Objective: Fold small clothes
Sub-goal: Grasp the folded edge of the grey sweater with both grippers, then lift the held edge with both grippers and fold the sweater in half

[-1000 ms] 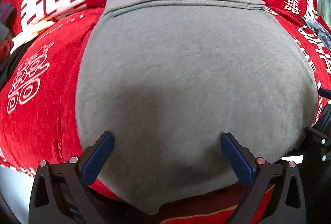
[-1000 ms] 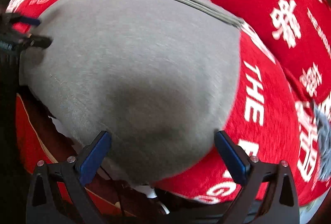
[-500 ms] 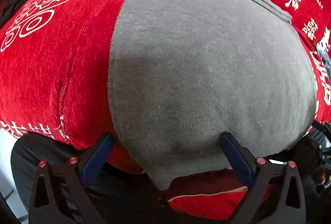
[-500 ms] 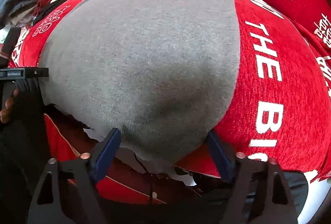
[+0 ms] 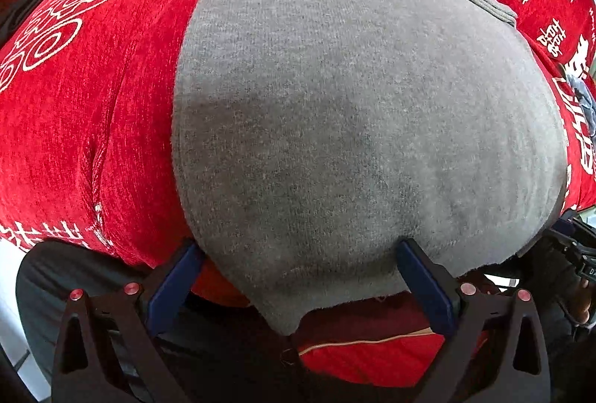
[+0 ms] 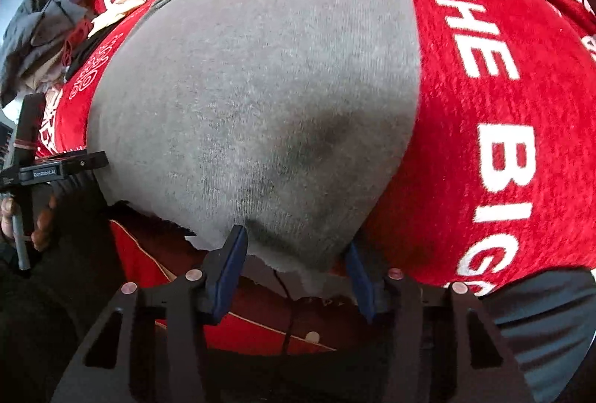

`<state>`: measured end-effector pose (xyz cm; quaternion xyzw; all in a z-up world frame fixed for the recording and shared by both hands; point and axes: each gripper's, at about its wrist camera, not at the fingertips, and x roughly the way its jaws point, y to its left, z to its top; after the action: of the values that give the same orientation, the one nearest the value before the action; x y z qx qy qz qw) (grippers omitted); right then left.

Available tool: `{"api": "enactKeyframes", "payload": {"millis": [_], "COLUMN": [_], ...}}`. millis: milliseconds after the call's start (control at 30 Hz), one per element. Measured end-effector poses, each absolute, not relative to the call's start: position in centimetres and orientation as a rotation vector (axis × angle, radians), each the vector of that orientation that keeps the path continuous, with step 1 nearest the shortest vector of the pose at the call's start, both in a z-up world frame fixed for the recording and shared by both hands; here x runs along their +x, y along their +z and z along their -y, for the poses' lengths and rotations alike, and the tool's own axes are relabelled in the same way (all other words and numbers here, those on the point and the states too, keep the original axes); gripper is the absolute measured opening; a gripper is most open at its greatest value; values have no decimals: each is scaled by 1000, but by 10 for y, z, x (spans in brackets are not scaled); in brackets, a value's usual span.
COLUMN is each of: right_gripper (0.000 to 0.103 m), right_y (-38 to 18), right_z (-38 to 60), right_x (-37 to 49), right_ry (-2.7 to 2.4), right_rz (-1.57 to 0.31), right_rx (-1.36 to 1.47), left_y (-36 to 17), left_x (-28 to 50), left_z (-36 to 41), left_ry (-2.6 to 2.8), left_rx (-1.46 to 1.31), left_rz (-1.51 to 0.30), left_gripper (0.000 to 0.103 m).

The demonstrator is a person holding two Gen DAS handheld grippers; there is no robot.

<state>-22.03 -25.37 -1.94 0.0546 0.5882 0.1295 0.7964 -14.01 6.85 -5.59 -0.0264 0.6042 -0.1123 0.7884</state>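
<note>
A grey, soft-knit garment point(image 5: 357, 112), fuzzy and heathered in texture, lies spread flat on a red plush cloth with white lettering point(image 5: 85, 127). Its far edge ends in a ribbed band of several stacked layers (so it is folded at least once), running straight across the top in both views. The near edge is raw-looking and uneven, hanging slightly past the front of the red cloth, with a small pointed flap point(image 5: 283, 321) drooping at its near left corner. In the right wrist view the same garment point(image 6: 260, 97) fills the middle, its right side edge lying straight beside the white letters. A darker shadowed patch sits near its middle.
</note>
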Motion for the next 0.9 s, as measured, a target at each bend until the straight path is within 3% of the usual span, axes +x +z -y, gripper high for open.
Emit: {"api": "enactKeyframes", "payload": {"millis": [67, 100, 133, 200, 233, 533, 733, 833, 900], "right_gripper": [9, 9, 9, 9, 9, 9, 9, 10, 18], "right_y": [-22, -22, -21, -16, -9, 60, 38, 27, 22], "right_z": [255, 253, 253, 254, 255, 264, 266, 267, 265], "right_x": [-219, -219, -219, -221, -222, -205, -152, -148, -147], "right_ry": [286, 287, 293, 320, 345, 447, 382, 376, 377], "right_rz": [-1272, -1266, -1259, -1230, -1203, -897, -938, -985, -1010], "right_rx": [138, 153, 162, 187, 212, 282, 325, 310, 311], "left_y": [-52, -49, -45, -37, -33, 11, -8, -15, -14], "left_x": [-141, -142, -144, -149, -150, -130, -79, -85, -88], "left_z": [-70, -72, -73, -75, -76, -79, -93, -93, -98], "left_ry": [-237, -239, -240, -264, -289, -343, -338, -350, -394], "left_rx": [-58, -60, -63, -64, -78, -178, -304, -320, -350], "left_rz": [-1286, -1277, -1267, -1253, -1250, -1105, -1142, -1129, -1133], "left_gripper": [87, 82, 71, 39, 16, 16, 17, 29, 54]}}
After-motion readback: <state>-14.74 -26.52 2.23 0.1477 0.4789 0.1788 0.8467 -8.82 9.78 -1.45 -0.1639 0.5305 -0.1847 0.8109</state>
